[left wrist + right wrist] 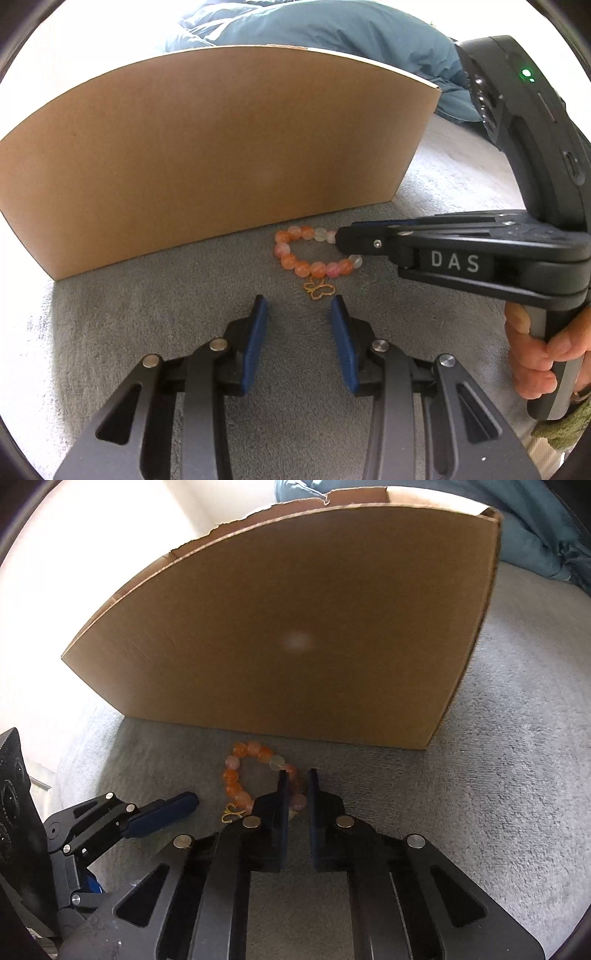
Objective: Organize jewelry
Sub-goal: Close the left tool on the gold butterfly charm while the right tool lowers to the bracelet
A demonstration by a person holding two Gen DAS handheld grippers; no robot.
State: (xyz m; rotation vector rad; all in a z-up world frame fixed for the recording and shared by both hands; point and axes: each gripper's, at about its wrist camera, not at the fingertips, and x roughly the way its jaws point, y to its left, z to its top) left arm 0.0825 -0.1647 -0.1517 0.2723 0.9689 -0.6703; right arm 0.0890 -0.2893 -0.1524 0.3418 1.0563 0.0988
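Cardboard box (207, 147) stands at the left as the likely destination; just before it on grey carpet (147, 314) lies the beaded bracelet (295, 258), left gripper (299, 314) spread and empty nearby, right gripper (297, 786) pinching its beads to lift.

A beaded bracelet (317, 254) of orange, pink and cloudy white beads lies flat in a loop, with a small gold butterfly charm (319, 289) hanging off its near side. Its right-hand stretch sits between the right jaws, which are closed on the beads. The charm lies just ahead of the left jaws' gap.
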